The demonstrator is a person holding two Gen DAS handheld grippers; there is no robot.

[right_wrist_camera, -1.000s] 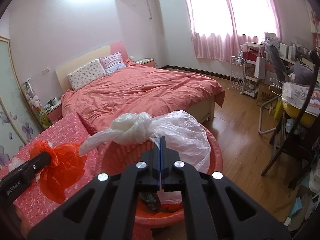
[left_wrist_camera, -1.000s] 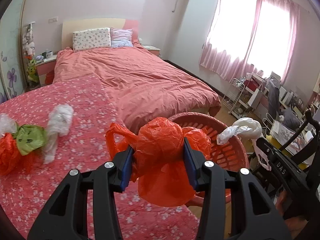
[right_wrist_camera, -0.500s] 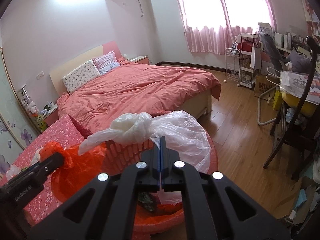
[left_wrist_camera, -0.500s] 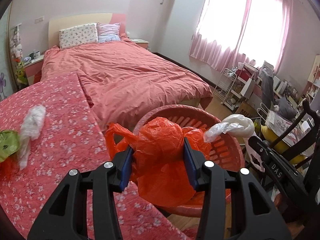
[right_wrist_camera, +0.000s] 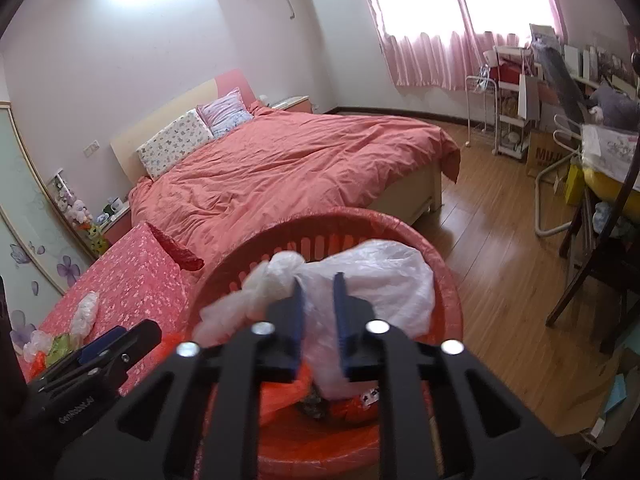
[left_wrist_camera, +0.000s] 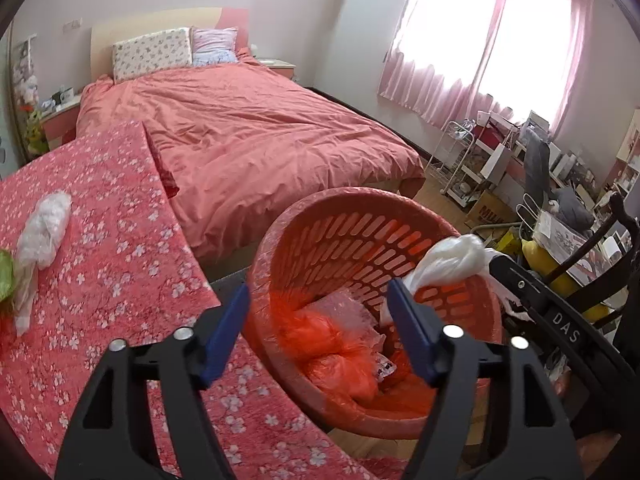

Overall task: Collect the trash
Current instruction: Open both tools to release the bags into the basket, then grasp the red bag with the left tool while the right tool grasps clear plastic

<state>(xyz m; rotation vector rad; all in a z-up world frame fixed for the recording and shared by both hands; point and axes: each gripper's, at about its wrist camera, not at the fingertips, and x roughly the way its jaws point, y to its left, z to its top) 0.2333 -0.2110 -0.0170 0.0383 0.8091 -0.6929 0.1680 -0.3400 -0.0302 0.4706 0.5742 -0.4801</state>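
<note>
Left gripper (left_wrist_camera: 320, 328) is hanging spread wide w/ nothing between; orange bag (left_wrist_camera: 332, 344) is lying in the basket (left_wrist_camera: 360, 208). Right gripper (right_wrist_camera: 318, 316) is parted, white bag (right_wrist_camera: 372, 276) loose between, over basket. Approx. three scraps (left_wrist_camera: 42, 224) are waiting on table (left_wrist_camera: 120, 208).

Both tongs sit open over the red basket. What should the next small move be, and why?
Probably draw the right tongs back: they are open, but the white bag lies between the fingers above the red basket. Left tongs are empty; orange bag lies inside.

The green bag (left_wrist_camera: 5, 276) is cut off at the left edge; basket (right_wrist_camera: 304, 452) bottom hidden.
</note>
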